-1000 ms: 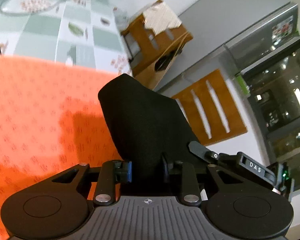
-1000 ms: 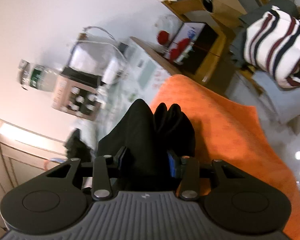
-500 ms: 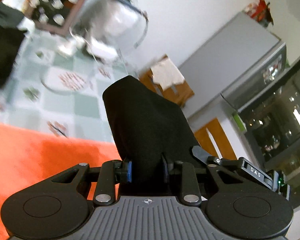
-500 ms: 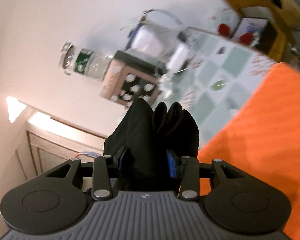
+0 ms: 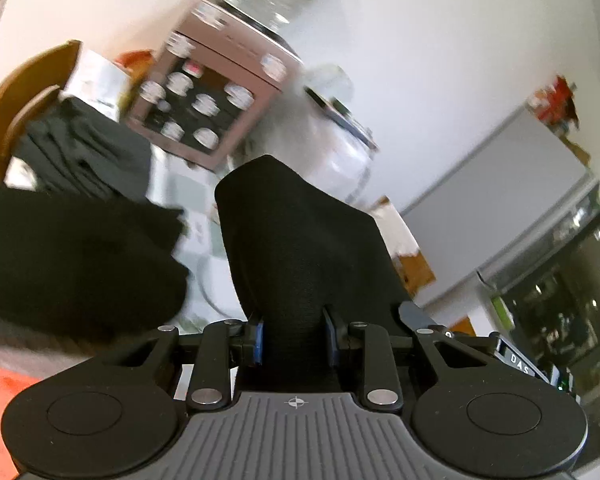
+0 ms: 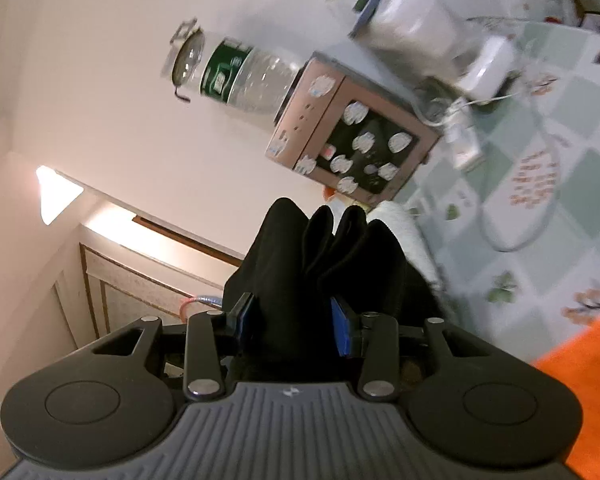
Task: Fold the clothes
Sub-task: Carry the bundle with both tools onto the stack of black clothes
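The left gripper (image 5: 294, 336) is clamped on a black garment (image 5: 300, 240), the cloth bunched between its blue-padded fingers (image 5: 259, 340) and rising ahead of them in a broad, smooth fold. More of the black cloth bulges at the left of the left wrist view, blurred. The right gripper (image 6: 296, 326) likewise grips the garment (image 6: 320, 264), which stands up between its pads (image 6: 340, 334) in several rounded folds. Both cameras tilt up toward a white wall (image 6: 100, 60). Beyond the cloth stands a pinkish box (image 6: 352, 136) with round white stickers on its dark front, and a clear bottle (image 6: 240, 72) with a green label lies against it. A checked green and white tablecloth (image 6: 560, 200) covers the table, with an orange cloth (image 6: 588, 360) at the lower right of the right wrist view. In the left wrist view dark folded clothes (image 5: 88, 152) hang over a wooden chair (image 5: 4, 96)
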`<action>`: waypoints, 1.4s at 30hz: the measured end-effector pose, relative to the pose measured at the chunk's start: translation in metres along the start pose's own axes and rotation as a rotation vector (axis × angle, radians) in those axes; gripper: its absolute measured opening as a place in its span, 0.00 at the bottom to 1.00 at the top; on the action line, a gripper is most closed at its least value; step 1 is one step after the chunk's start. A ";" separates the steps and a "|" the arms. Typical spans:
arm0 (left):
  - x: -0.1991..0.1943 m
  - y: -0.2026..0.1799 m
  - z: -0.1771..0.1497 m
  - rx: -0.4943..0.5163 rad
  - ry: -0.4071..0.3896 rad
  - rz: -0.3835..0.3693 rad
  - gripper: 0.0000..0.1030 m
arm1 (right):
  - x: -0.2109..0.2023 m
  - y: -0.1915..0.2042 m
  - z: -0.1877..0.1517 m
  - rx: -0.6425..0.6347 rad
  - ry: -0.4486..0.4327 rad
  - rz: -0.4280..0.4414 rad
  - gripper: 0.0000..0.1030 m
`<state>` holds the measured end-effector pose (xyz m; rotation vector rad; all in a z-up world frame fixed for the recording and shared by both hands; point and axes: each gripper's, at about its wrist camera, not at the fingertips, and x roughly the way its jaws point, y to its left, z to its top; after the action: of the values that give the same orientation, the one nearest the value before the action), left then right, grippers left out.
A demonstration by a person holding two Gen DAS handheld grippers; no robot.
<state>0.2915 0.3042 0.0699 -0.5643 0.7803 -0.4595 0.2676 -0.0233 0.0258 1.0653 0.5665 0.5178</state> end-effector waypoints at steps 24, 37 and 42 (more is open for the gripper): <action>0.061 0.223 0.045 -0.153 -0.091 0.125 0.59 | 0.218 -0.041 -0.042 -0.381 0.177 -0.265 0.44; -0.005 0.171 0.029 -0.038 -0.144 0.239 0.80 | 0.164 0.032 -0.044 -0.612 0.210 -0.338 0.59; -0.047 0.128 0.008 0.010 -0.173 0.277 0.88 | 0.124 0.063 -0.052 -0.663 0.219 -0.333 0.65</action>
<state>0.2906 0.4306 0.0189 -0.4709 0.6769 -0.1572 0.3185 0.1157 0.0419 0.2772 0.6846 0.4799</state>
